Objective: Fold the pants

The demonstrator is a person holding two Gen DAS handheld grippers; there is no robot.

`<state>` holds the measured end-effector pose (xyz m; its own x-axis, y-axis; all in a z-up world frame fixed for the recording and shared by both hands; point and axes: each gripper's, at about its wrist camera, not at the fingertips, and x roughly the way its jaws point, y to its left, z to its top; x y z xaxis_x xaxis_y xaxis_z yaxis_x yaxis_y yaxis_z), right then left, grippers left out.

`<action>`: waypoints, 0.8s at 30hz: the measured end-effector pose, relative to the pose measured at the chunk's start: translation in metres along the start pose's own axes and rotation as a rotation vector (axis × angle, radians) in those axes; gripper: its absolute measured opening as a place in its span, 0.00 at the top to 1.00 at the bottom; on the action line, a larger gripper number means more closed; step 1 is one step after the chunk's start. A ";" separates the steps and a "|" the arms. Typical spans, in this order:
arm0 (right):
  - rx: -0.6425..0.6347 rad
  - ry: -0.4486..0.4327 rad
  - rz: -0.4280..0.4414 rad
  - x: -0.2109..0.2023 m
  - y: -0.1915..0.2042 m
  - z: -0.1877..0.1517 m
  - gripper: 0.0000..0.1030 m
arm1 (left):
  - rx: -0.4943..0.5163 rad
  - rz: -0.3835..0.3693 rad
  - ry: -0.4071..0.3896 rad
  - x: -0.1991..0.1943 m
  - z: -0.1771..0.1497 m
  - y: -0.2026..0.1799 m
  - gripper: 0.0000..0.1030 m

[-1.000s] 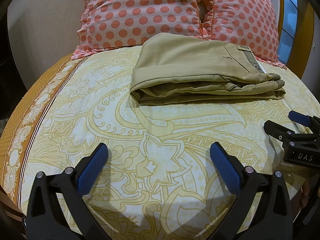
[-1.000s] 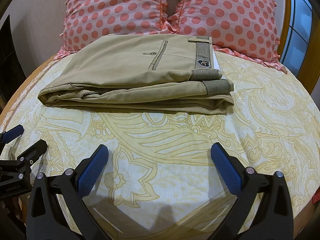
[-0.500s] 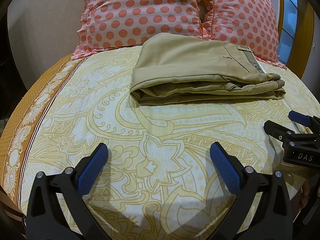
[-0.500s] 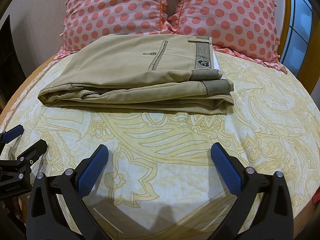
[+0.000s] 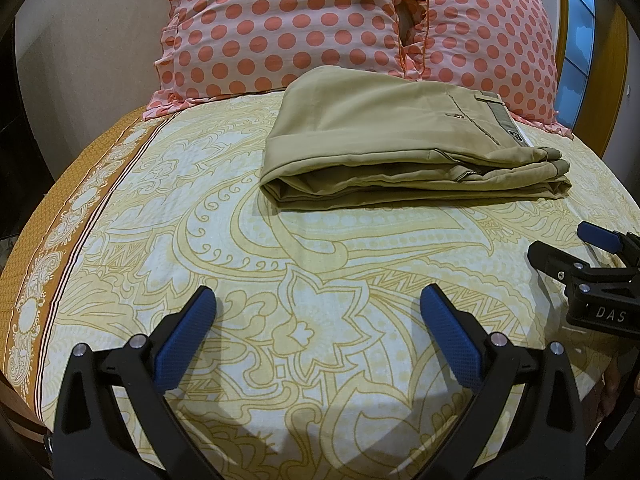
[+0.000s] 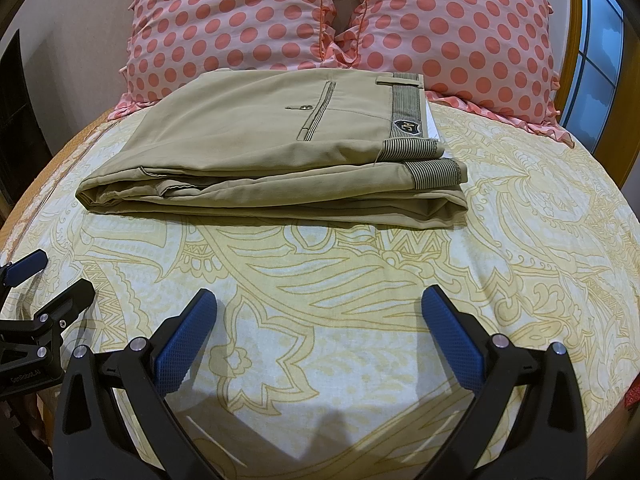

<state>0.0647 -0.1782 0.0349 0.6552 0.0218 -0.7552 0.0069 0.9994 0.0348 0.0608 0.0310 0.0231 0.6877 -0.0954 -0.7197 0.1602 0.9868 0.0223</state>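
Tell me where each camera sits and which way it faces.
Left wrist: on the left gripper, low over the bedsheet, facing the folded khaki pants and polka-dot pillows; its own open fingers show, the right gripper at right.
Right wrist: on the right gripper, same heading, pants dead ahead; the left gripper shows at left.
Shared: pants, pillows, sheet, each other's gripper.
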 end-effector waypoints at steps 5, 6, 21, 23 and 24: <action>0.000 0.000 0.000 0.000 0.000 0.000 0.01 | 0.000 0.000 0.001 0.000 0.000 0.000 0.02; 0.000 0.000 0.000 0.000 0.000 0.000 0.01 | 0.000 0.000 0.001 0.000 0.000 0.000 0.02; 0.001 0.000 -0.001 0.000 0.000 0.000 0.01 | 0.004 -0.004 0.026 0.002 0.003 -0.001 0.02; 0.001 -0.001 -0.001 0.000 0.000 0.000 0.01 | 0.006 -0.007 0.025 0.003 0.002 0.000 0.02; 0.001 0.000 -0.001 0.000 0.000 0.000 0.01 | 0.007 -0.007 0.024 0.003 0.002 0.000 0.02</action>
<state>0.0647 -0.1778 0.0345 0.6555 0.0210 -0.7549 0.0082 0.9994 0.0349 0.0642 0.0307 0.0227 0.6691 -0.0992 -0.7366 0.1700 0.9852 0.0217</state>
